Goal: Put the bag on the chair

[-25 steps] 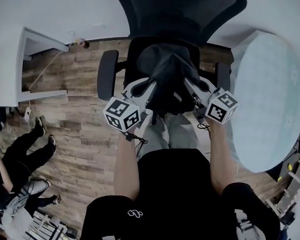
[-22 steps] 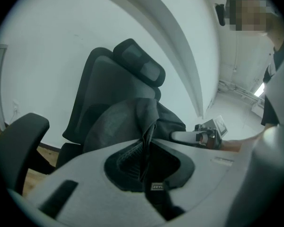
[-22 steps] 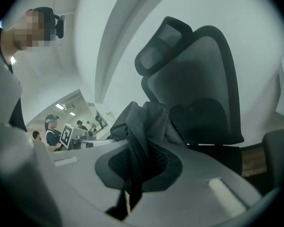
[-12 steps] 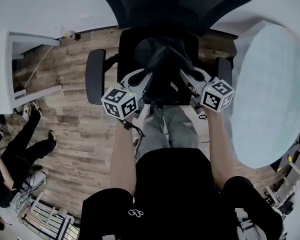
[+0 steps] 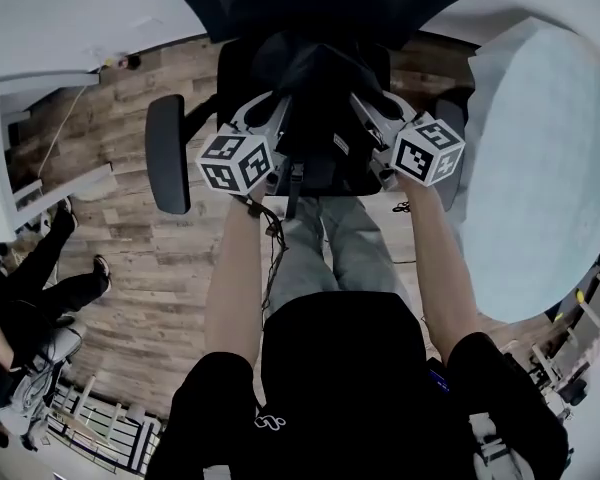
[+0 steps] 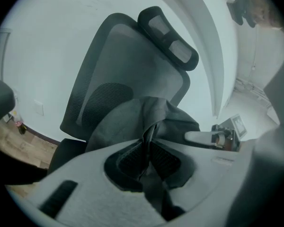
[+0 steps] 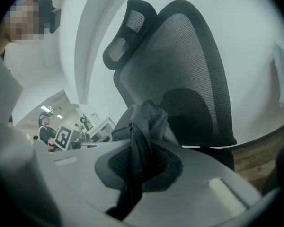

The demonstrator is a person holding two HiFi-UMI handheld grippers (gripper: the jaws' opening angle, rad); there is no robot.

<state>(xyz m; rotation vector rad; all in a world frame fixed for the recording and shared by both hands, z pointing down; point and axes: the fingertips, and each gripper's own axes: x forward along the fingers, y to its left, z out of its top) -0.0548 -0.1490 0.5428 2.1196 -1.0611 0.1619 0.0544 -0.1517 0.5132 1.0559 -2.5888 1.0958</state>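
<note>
A dark grey fabric bag (image 5: 315, 88) hangs between my two grippers, just over the seat of a black mesh office chair (image 5: 310, 8). My left gripper (image 5: 280, 118) is shut on the bag's left edge; in the left gripper view the bag's cloth (image 6: 132, 122) is pinched between the ribbed pads. My right gripper (image 5: 365, 118) is shut on the bag's right edge, where the bag's zipper strip (image 7: 139, 141) runs between the pads. The chair back (image 6: 128, 74) and headrest (image 7: 128, 27) rise right behind the bag.
The chair's left armrest (image 5: 167, 153) sticks out over the wooden floor (image 5: 120, 258). A round pale table (image 5: 540, 158) stands close on the right. White shelving (image 5: 30, 158) lines the left wall. A person's legs (image 5: 40, 288) lie at the left edge.
Both grippers have carried the bag forward and up in the view, closer to the chair back. The chair now fills more of the top of the head view.
</note>
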